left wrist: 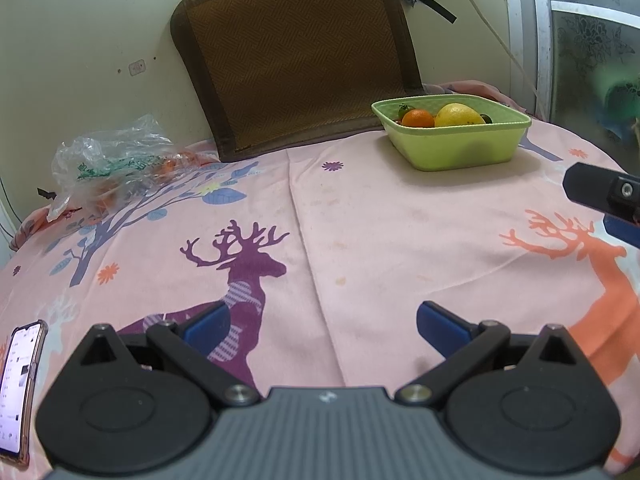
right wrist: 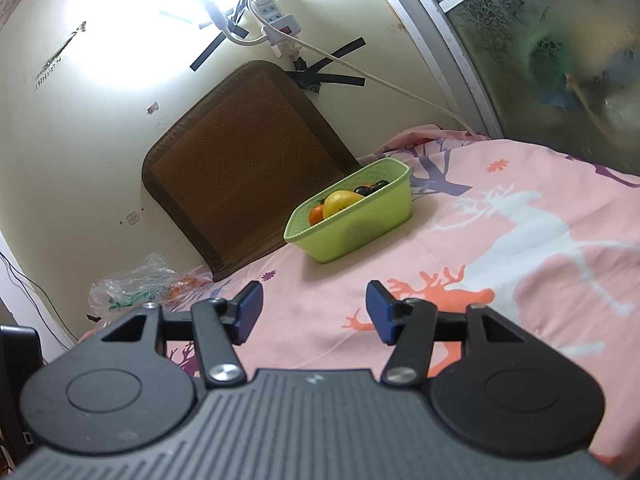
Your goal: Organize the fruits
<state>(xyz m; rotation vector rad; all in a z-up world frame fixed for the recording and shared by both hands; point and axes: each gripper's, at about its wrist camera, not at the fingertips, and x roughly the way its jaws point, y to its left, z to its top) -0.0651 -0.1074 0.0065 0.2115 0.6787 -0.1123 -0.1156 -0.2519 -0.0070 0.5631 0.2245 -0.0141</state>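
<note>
A light green basket (left wrist: pixel 452 148) is seen standing on a pink deer-print sheet (left wrist: pixel 360 220) spread over the table, toward its far right side and just in front of a brown woven mat (left wrist: pixel 296 52) that is leaned against the wall. Inside the basket an orange (left wrist: pixel 417 119) is lying beside a larger yellow fruit (left wrist: pixel 458 115), the two touching; in the right wrist view some dark round fruits (right wrist: pixel 372 189) are also seen behind the yellow one, at the basket's far end. A crumpled clear plastic bag (left wrist: pixel 112 160) with green print is left at the far left of the table, well apart from the basket, and something orange can be made out within it, though what it is cannot be told. A phone (left wrist: pixel 20 392) with a lit screen is laid at the near left edge. The left gripper (left wrist: pixel 323 330) is held low over the sheet with its blue fingers (left wrist: pixel 208 326) spread wide and nothing between them. The right gripper (right wrist: pixel 315 312) is likewise held above the sheet, pointed toward the basket, its fingers apart and empty. A white power strip (right wrist: pixel 278 20) is fixed to the wall above the mat.
</note>
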